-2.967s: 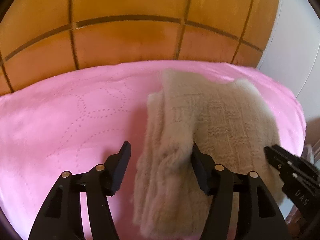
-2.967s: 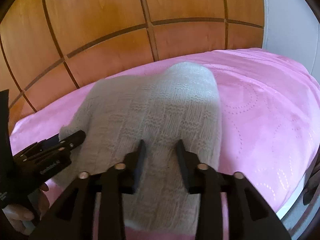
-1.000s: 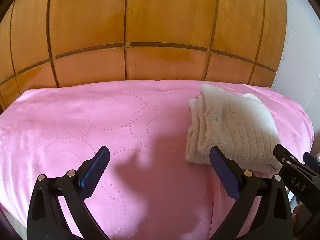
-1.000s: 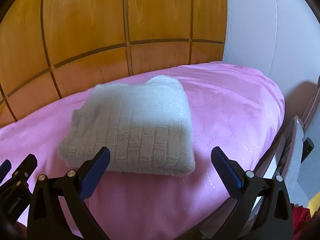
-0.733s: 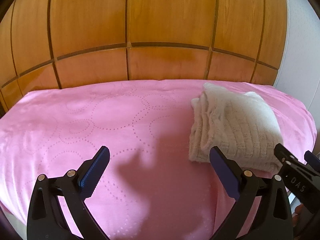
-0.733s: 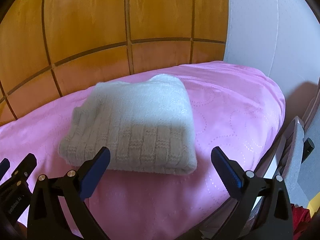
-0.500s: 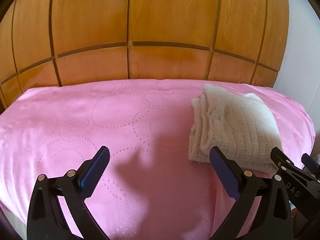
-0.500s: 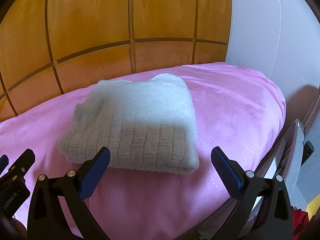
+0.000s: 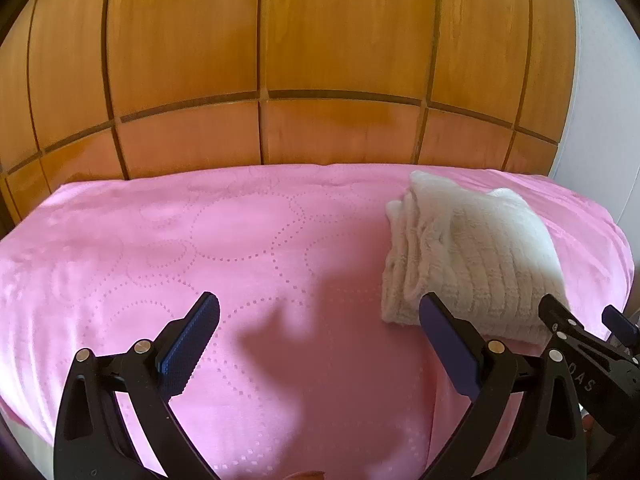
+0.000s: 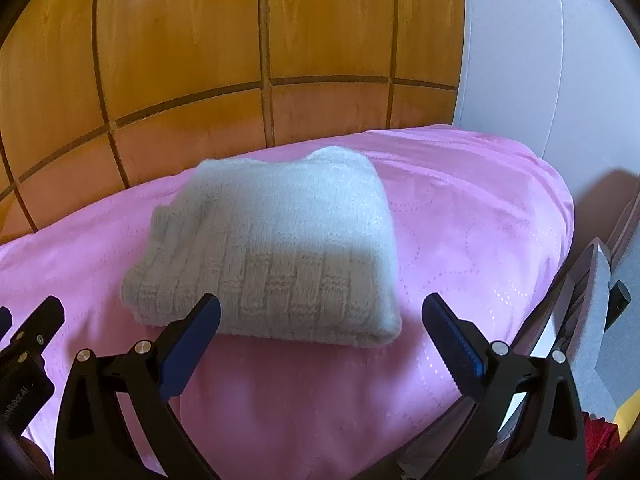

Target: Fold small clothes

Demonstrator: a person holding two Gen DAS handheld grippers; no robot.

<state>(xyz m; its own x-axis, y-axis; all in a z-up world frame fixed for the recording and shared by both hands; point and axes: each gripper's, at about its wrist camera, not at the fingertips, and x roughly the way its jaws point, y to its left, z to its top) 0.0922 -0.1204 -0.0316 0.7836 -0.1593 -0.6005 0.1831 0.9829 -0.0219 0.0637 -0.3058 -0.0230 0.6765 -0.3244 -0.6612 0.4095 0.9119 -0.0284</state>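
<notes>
Both tools, the left tool [image 9: 318, 322] and the right tool [image 10: 320, 322], stand wide apart and hold nothing. The folded knit sweater [image 10: 276, 256] lies on the pink bed cover [image 9: 200, 248], near its right end. It looks soft, thick and light; grip the layered edge.

From my remote feed, the folded cream knitted sweater [image 10: 276, 252] looks woolly and fuzzy, ribbed in raised blocks. It lies on a pink bedspread [image 9: 200, 248], soft cloth with a faint sheen and stitched dotted rings. Behind, the orange wooden panelled headboard [image 9: 320, 60] shows glossy varnished grain. My left gripper [image 9: 320, 334] and right gripper [image 10: 320, 330] are matt black plastic with ridged blue pads [image 10: 452, 340] and small metal rivets.
</notes>
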